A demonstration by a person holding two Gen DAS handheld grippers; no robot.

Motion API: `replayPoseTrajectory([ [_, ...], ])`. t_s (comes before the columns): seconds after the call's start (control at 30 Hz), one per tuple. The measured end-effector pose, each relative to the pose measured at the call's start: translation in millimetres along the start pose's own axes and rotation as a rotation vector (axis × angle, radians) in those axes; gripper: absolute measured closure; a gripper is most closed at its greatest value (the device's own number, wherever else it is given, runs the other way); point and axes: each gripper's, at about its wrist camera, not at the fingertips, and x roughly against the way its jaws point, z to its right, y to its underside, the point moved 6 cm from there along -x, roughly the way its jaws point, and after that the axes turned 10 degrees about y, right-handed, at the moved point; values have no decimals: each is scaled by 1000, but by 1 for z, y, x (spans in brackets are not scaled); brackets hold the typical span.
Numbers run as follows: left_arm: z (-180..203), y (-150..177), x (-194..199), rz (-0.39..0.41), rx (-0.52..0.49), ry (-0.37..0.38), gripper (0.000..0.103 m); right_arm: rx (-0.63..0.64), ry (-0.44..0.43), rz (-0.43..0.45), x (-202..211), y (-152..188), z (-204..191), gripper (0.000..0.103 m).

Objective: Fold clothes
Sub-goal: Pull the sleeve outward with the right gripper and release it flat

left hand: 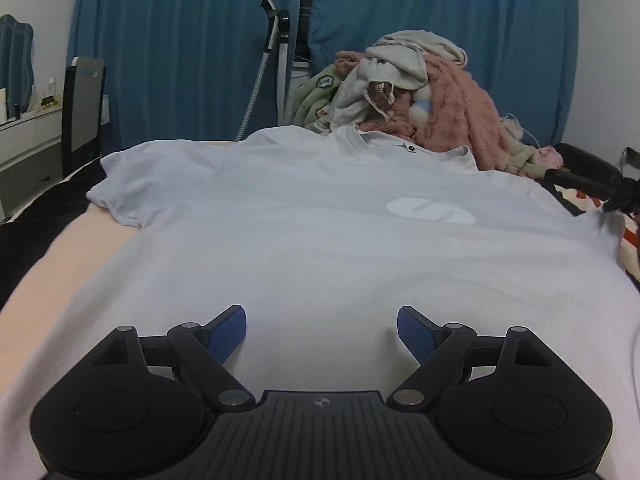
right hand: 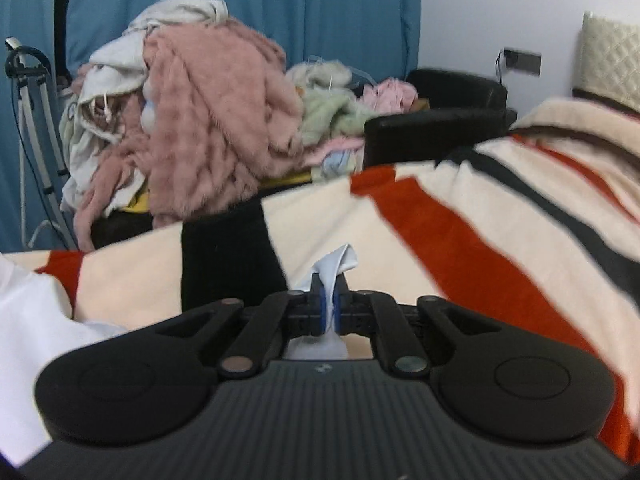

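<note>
On the bed, the left hand-held gripper hovers spread over the T-shirt; the right hand-held gripper pinches its fabric.

Left gripper agape (right gripper clamped)

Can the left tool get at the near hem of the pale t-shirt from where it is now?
Probably yes. The left tool is open and sits low over the t-shirt, which lies flat on the bed with nothing between the blue pads and the cloth. The hem itself is hidden below the tool body.
</note>
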Motion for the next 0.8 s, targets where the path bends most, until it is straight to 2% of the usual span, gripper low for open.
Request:
replayPoseTrajectory([
  [0.03, 0, 0, -2, -2, -3, 1, 18, -24, -5, -14, -3, 4, -2, 91],
  [0.07, -2, 0, -4, -6, -4, 6, 18, -44, -7, -27, -4, 7, -4, 78],
  [0.1, -3, 0, -6, -10, -3, 11, 18, -60, -7, -40, -2, 10, -5, 51],
  [0.17, -3, 0, -6, -14, 3, 18, 18, -77, -12, -23, 11, 14, -7, 20],
  [0.23, -3, 0, -4, -11, 10, 28, 18, -89, -25, 8, 32, 16, -6, 20],
  [0.37, -4, -5, 9, 4, 21, 48, 18, -123, -82, 14, 85, 30, -3, 20],
  [0.67, -4, -24, 62, 78, 39, 80, 18, -27, -253, 116, 260, 75, -19, 20],
  [0.8, 4, -26, 95, 95, 42, 122, 17, -7, -344, 146, 334, 95, -29, 20],
])
